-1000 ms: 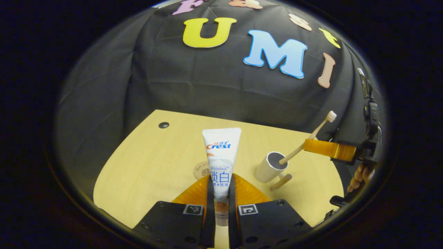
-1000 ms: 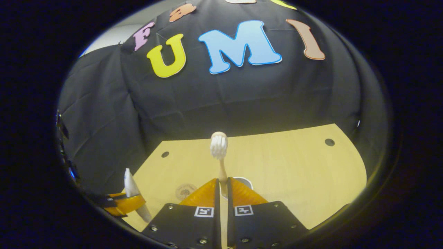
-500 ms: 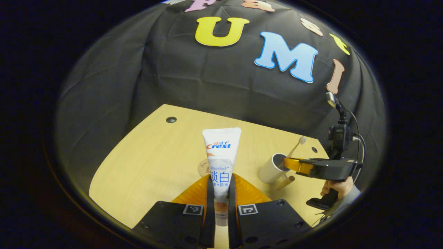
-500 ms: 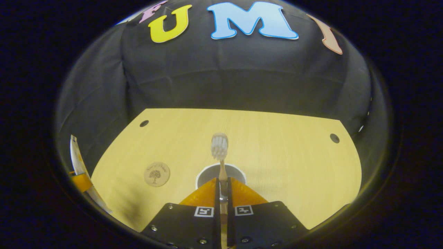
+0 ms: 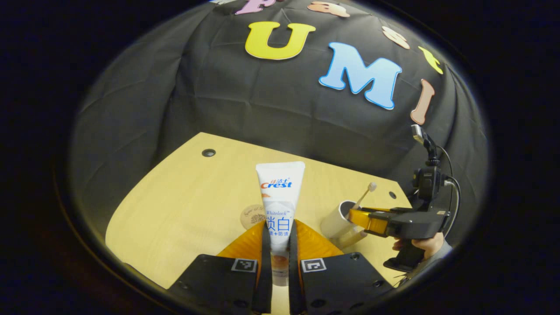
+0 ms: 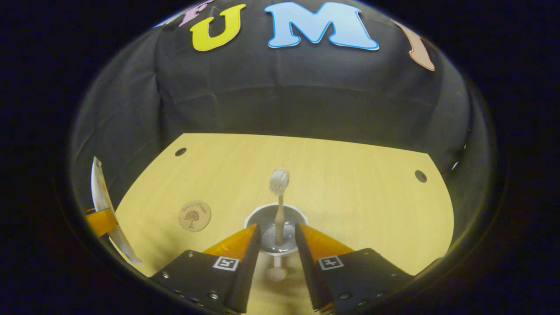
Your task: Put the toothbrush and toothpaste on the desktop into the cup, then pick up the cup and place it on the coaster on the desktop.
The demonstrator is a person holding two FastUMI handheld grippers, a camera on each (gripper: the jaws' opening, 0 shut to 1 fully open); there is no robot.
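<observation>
Toothbrush in cup, toothpaste aloft, coaster bare.
The wooden toothbrush (image 6: 279,205) stands bristles-up in the white cup (image 6: 262,218) mid-tabletop; the white toothpaste tube (image 5: 279,205) is held upright, crimp uppermost; the round wooden coaster (image 6: 194,215) lies left of the cup.

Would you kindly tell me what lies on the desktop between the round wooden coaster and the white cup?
Nothing: in the right gripper view, bare yellow wooden desktop separates the round wooden coaster from the white cup, which holds the wooden toothbrush.
</observation>
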